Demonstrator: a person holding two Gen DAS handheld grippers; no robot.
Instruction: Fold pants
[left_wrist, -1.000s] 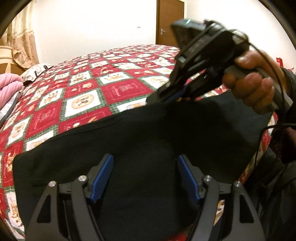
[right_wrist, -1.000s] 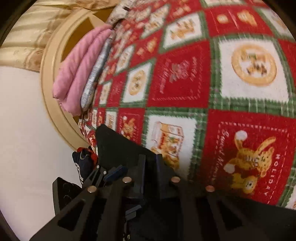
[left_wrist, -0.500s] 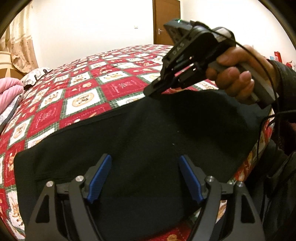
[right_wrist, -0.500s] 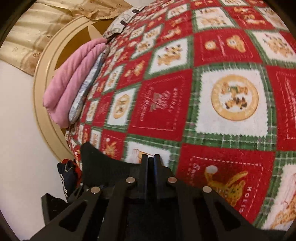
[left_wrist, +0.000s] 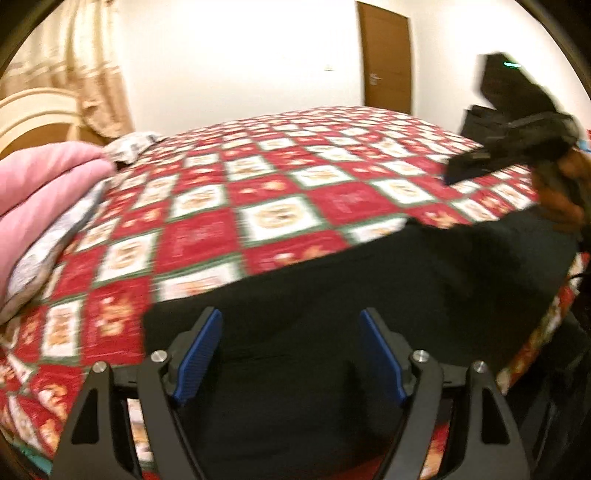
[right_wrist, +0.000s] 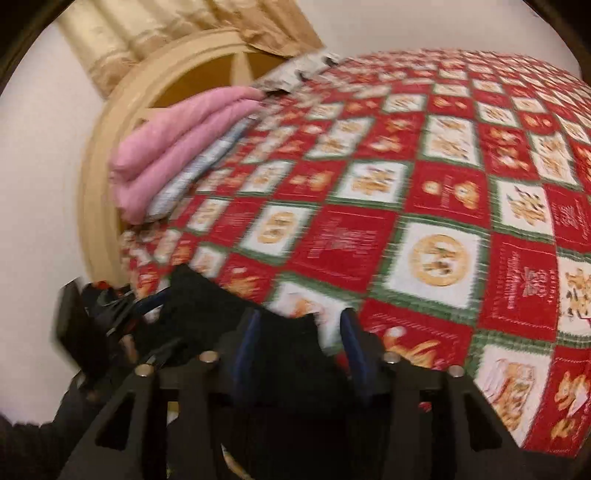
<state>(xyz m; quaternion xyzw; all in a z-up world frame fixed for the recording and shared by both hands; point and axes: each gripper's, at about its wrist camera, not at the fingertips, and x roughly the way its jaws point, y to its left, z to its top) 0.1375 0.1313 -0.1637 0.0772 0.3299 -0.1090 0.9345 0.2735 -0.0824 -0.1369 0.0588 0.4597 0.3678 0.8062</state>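
The black fabric pants (left_wrist: 369, 295) lie flat along the near edge of the bed's red-and-white patchwork quilt (left_wrist: 207, 236). Left hand-held gripper (left_wrist: 291, 354) hovers above them, blue pads wide apart, nothing between. Its view alone shows the brown door (left_wrist: 386, 55) — and the right hand-held gripper (right_wrist: 299, 354) lifted clear. The right view shows those jaws opening, a pants edge between them.
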